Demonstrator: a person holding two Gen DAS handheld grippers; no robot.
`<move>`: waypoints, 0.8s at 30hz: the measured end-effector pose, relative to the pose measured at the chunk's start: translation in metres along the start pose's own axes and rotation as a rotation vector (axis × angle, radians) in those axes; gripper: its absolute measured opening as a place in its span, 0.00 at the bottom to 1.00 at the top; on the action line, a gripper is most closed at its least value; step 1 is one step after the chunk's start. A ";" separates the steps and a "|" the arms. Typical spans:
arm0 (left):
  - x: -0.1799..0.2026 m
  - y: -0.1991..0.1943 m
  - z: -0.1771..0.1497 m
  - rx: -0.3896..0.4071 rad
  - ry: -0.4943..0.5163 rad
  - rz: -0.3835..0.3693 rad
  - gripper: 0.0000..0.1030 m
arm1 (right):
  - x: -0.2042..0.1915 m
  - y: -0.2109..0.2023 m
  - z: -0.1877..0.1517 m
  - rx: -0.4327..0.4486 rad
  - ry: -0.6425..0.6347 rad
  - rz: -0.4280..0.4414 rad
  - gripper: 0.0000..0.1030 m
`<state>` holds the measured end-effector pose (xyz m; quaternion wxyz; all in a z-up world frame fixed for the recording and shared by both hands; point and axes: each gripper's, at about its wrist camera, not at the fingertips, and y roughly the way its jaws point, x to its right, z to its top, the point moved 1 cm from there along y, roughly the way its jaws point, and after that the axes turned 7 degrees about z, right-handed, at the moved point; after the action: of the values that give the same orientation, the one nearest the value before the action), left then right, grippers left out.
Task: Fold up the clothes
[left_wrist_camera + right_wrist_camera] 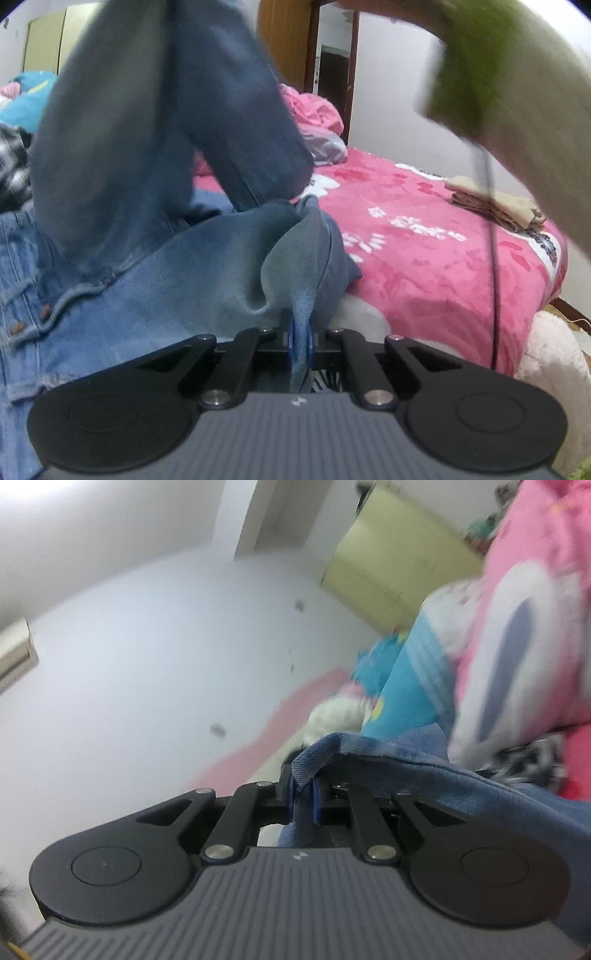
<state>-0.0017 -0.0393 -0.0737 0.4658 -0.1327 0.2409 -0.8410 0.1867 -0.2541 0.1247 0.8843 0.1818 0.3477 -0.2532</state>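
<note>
Both grippers clamp the same jeans. Left gripper: fingers closed on a bunched fold of denim, low, near the bed edge. Right gripper: fingers closed on a hem edge of the denim, held up high w/ the cam tilted toward wall and ceiling.

Key relation: the jeans hang btwn the two grips. One leg rises steeply up and left in the left wrist view toward the raised right hand; waistband w/ rivets lies low at left on the bed. Long axis prob. runs up-down btwn the grips, so next fold likely needs the high end carried over the low one.

Hard to read: heavy motion blur; a green sleeve cuts across top right; far leg end out of frame. Folded tan stack sits far right on the bed.
</note>
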 end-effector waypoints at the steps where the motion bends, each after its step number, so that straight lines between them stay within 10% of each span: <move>1: -0.001 0.001 -0.001 -0.002 -0.012 -0.004 0.07 | 0.004 0.020 0.001 -0.029 -0.012 -0.017 0.08; 9: -0.010 0.008 -0.003 -0.014 -0.050 -0.024 0.13 | 0.083 0.096 -0.044 -0.481 0.106 -0.238 0.26; 16: -0.014 0.011 -0.008 -0.019 -0.068 -0.030 0.20 | 0.073 -0.041 -0.024 -0.311 0.027 -0.270 0.53; 24: -0.014 0.015 -0.006 -0.037 -0.071 -0.017 0.20 | 0.185 -0.150 -0.054 -0.257 0.278 -0.650 0.54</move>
<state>0.0136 -0.0324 -0.0867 0.4644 -0.1732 0.2383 -0.8352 0.1886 -0.4077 -0.0649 0.7179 -0.0178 0.5328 -0.4477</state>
